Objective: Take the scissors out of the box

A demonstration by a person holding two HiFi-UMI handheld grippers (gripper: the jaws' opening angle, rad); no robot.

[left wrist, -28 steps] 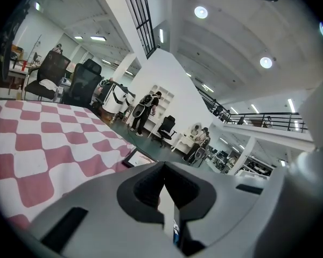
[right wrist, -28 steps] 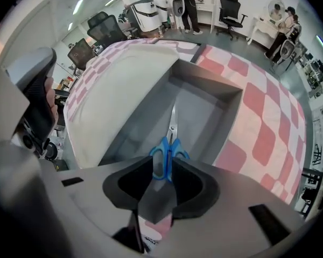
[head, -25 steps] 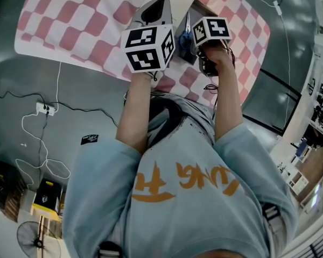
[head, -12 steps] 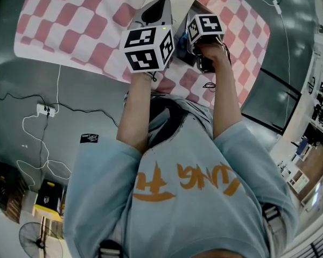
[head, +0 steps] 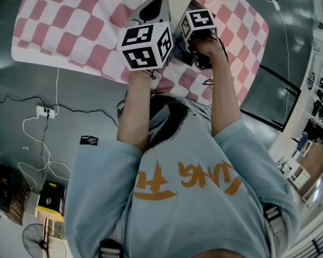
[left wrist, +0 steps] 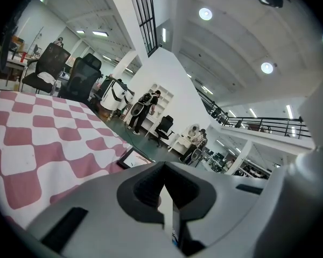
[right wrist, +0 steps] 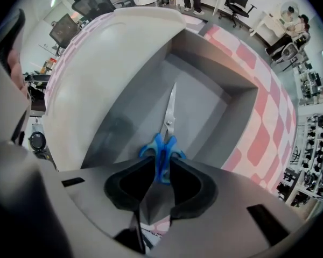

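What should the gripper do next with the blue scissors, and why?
Probably lift the right gripper straight up. Its jaws have just been closing and look pinched on the blue handles of the scissors, whose blades lie on the floor of the box.

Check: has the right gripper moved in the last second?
Yes: the right gripper shifted up-left over the cloth, toward the box; its jaws have been closing onto the scissors.

Head view looks steeply down; right gripper view, close, probably shares its box [right wrist: 204, 95].
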